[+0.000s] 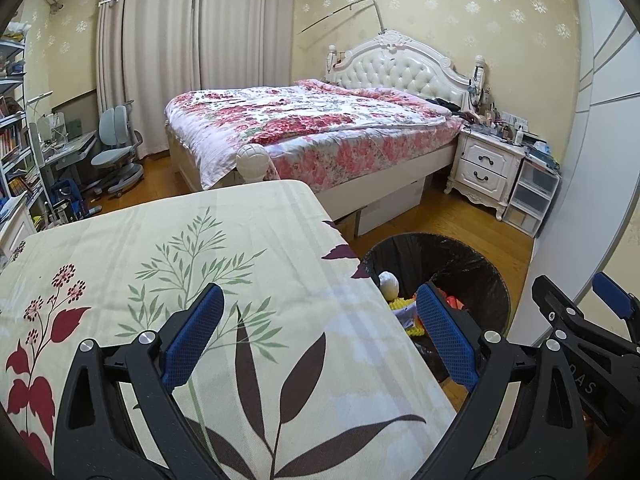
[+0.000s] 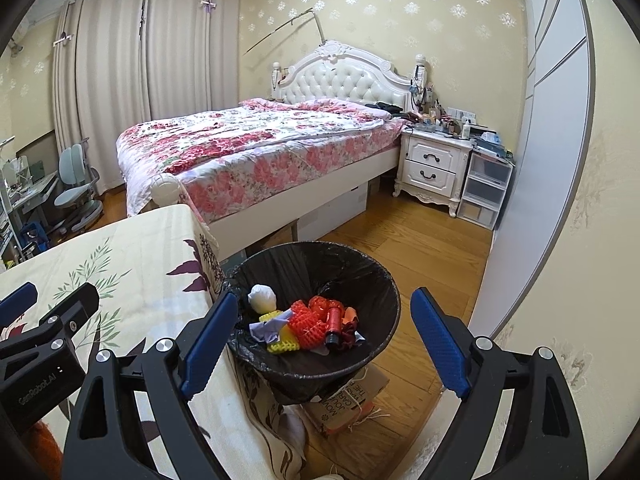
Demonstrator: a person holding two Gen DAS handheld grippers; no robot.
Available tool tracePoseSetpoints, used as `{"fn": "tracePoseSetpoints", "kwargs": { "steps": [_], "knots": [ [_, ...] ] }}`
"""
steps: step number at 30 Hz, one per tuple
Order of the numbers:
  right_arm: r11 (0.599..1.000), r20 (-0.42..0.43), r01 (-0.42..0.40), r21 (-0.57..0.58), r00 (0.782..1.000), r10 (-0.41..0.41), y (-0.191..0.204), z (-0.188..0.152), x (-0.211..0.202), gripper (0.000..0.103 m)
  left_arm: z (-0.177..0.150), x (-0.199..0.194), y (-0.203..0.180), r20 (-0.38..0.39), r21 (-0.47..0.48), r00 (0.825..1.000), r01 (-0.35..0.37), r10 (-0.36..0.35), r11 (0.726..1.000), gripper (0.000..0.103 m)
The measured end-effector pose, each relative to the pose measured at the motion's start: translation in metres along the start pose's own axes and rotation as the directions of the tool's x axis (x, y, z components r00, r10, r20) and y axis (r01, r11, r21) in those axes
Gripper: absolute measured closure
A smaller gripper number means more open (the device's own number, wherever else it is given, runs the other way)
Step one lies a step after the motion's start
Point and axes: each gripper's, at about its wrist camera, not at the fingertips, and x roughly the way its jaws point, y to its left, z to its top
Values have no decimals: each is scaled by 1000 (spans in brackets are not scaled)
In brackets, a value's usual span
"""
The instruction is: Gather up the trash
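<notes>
A black-lined trash bin (image 2: 384,280) stands on the floor beside the table; it also shows in the left wrist view (image 1: 480,256). Inside lie a white wad (image 2: 262,297), red foam netting (image 2: 310,322), yellow netting (image 2: 284,345), a red tube (image 2: 335,320) and crumpled paper (image 2: 269,326). My right gripper (image 2: 324,338) is open and empty, above the bin. My left gripper (image 1: 320,334) is open and empty, over the table's right edge. The table (image 1: 180,240) wears a cream cloth with leaf prints.
A cardboard box (image 2: 352,400) sits under the bin. A bed (image 1: 312,128) with a floral cover stands behind, with a white nightstand (image 1: 484,164) and plastic drawers (image 1: 532,196) at its right. A desk and chair (image 1: 116,152) stand far left. A wardrobe door (image 2: 532,160) is at right.
</notes>
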Motion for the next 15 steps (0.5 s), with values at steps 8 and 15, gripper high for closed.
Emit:
{"fn": "tracePoseSetpoints", "kwargs": {
  "steps": [8, 15],
  "knots": [
    [1000, 7, -15, -13, 1000, 15, 6, -4, -9, 17, -6, -9, 6, 3, -11, 1000, -8, 8, 1000, 8],
    [1000, 8, -16, -13, 1000, 16, 8, -4, -10, 17, -7, -9, 8, 2, -11, 1000, -7, 7, 1000, 8]
  ]
}}
